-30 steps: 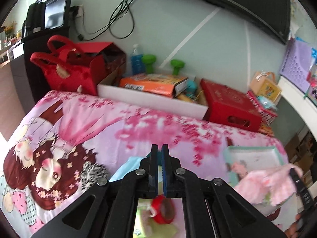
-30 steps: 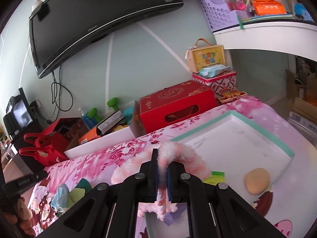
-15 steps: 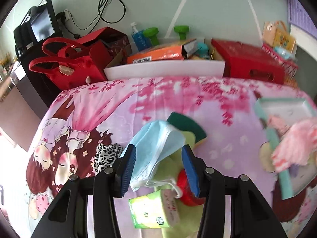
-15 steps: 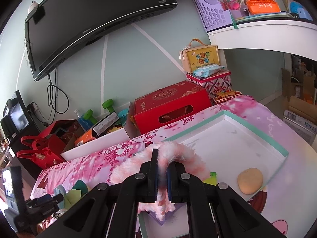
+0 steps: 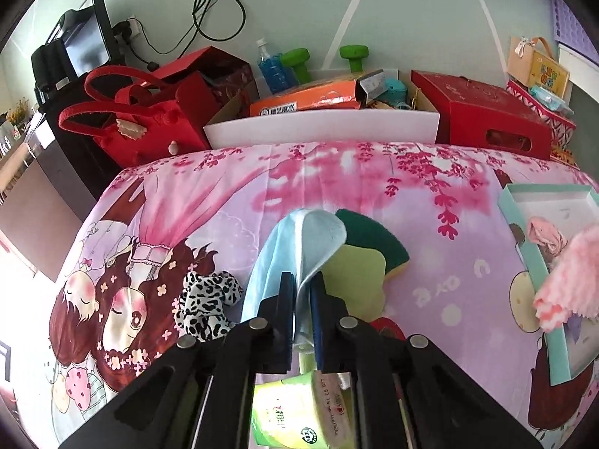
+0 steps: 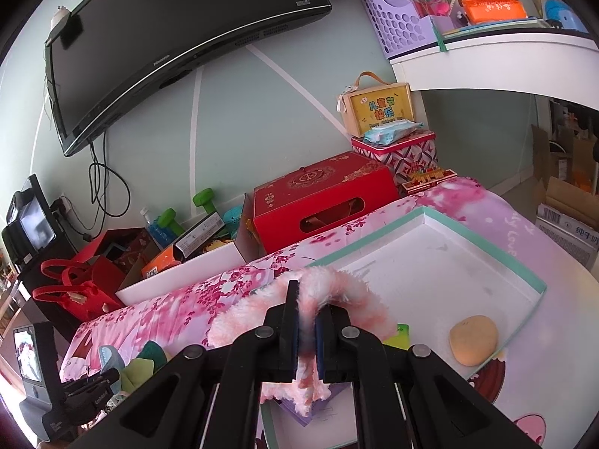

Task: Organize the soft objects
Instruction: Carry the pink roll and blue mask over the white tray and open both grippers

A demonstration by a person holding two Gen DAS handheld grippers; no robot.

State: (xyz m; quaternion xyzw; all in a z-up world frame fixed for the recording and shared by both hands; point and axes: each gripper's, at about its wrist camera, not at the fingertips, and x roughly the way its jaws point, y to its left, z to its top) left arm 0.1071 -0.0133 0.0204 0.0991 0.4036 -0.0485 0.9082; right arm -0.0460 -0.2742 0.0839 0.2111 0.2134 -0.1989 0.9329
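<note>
In the left wrist view our left gripper is clamped on a light blue cloth, which looks like a face mask; the fabric is pinched between the two pads and rises in a fold beyond the fingertips. Just behind it lie a yellow-green sponge and a dark green scouring pad, the pad partly under the cloth. To the left of the gripper a leopard-print scrunchie rests on the pink cartoon bedsheet. Near the bottom edge, under the gripper, we see a green tissue pack.

In the right wrist view our right gripper is closed tight on a fluffy pink-and-white piece of plush fabric, which arches over the fingertips and hangs down below the pads. It is held over the near left part of a shallow white tray with a teal rim that sits on the bed. Inside the tray, toward its right corner, lies a tan oval sponge.

Far across the bed, against the wall, stand a red gift box, a white carton full of odds and ends, and a red felt bag. A dark television hangs on the wall above.
</note>
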